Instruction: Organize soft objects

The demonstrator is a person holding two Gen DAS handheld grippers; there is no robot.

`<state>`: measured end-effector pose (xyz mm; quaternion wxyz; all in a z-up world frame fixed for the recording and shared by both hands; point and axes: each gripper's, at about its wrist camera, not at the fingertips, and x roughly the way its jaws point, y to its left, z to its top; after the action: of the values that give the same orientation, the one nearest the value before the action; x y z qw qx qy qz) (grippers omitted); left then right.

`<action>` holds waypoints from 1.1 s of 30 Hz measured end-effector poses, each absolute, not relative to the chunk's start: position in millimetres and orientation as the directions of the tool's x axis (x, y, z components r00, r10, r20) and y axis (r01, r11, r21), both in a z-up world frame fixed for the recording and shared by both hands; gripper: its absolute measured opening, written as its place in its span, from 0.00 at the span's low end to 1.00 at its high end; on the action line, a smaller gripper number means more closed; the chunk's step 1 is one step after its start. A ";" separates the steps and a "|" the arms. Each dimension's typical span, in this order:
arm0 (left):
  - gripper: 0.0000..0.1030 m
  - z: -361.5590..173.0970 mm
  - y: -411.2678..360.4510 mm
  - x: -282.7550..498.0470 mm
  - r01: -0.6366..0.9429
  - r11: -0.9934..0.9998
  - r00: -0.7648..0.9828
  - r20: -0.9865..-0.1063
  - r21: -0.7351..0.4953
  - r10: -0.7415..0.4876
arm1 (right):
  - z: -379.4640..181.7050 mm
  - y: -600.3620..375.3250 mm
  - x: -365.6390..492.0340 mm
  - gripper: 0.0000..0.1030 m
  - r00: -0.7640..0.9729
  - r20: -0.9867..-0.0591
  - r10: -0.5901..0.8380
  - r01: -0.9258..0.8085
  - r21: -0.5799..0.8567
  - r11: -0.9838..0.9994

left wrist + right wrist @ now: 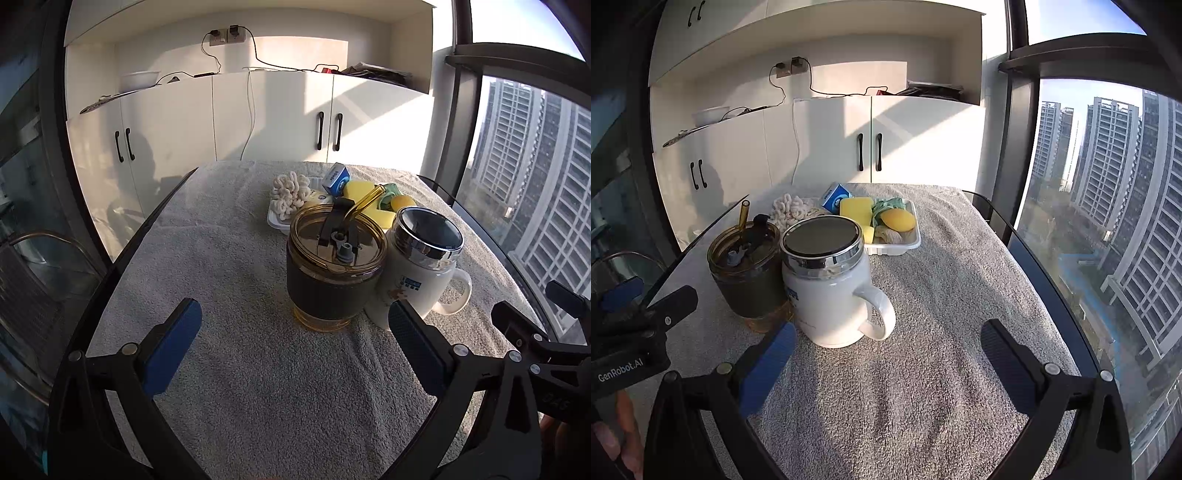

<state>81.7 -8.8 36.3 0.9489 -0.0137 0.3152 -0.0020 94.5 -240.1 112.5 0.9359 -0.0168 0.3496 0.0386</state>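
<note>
1. Both of my tongs stand wide and hold nothing. The left tongs (295, 341) hang low over the towel-covered surface (229, 266), in front of the amber tumbler (334, 266). The right tongs (888, 352) hang just beside the white mug (831, 284).

2. The soft things all lie in the white tray (912, 242) at the far end of the surface, behind the two cups: a cream knotted rope (792, 210), a yellow sponge (856, 209), a green cloth (888, 206), a yellow mango-shaped toy (898, 219) and a beige cloth (890, 234). A small blue box (834, 197) leans at the tray's back edge.

3. I cannot settle the step from this. The soft things gathered in the tray would fit a sorting already finished, and would fit just as well a tray of things waiting to be taken out and arranged.

4. Either way, any reach to the tray must pass the tumbler and mug, which stand touching each other between my tongs and the tray. The tumbler's straw (364, 201) sticks up and could catch.
</note>
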 end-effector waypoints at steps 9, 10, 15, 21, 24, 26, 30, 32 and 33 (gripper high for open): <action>1.00 35.8 -10.5 82.5 -0.008 1.000 0.802 -0.598 -0.023 -0.008 | 112.7 -239.9 94.7 1.00 0.752 -0.657 0.061 -0.085 -0.005 0.996; 1.00 35.8 -10.6 82.4 -0.009 1.000 0.803 -0.597 -0.021 -0.005 | 112.5 -239.8 94.6 1.00 0.752 -0.657 0.061 -0.086 -0.005 0.996; 1.00 35.4 -10.6 82.1 -0.014 1.000 0.803 -0.597 -0.018 0.001 | 112.8 -239.5 94.2 1.00 0.752 -0.656 0.061 -0.085 -0.005 0.996; 1.00 34.9 -11.5 82.1 -0.014 1.000 0.802 -0.598 -0.013 0.003 | 112.1 -240.5 95.4 1.00 0.750 -0.658 0.064 -0.095 -0.011 0.995; 1.00 34.8 -11.6 81.8 -0.014 1.000 0.802 -0.598 -0.014 0.003 | 111.6 -240.8 95.7 1.00 0.750 -0.659 0.066 -0.096 -0.010 0.995; 1.00 34.8 -11.1 81.7 -0.016 1.000 0.802 -0.598 -0.014 0.005 | 111.5 -240.7 95.7 1.00 0.750 -0.658 0.066 -0.097 -0.011 0.995; 1.00 34.8 -11.7 81.3 -0.015 1.000 0.806 -0.592 -0.008 0.007 | 109.9 -240.3 95.9 1.00 0.748 -0.660 0.071 -0.105 -0.012 0.994; 1.00 34.9 -12.0 81.2 -0.015 1.000 0.807 -0.590 -0.005 0.009 | 109.3 -240.1 95.5 1.00 0.748 -0.660 0.072 -0.108 -0.013 0.994; 1.00 34.8 -11.9 81.2 -0.015 1.000 0.808 -0.589 -0.004 0.010 | 109.2 -240.0 95.2 1.00 0.748 -0.660 0.073 -0.109 -0.013 0.994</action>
<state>81.2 -11.9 34.8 0.9508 -0.0043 0.3097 0.0064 95.2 -240.0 109.2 0.9345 -0.0251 0.3516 0.0487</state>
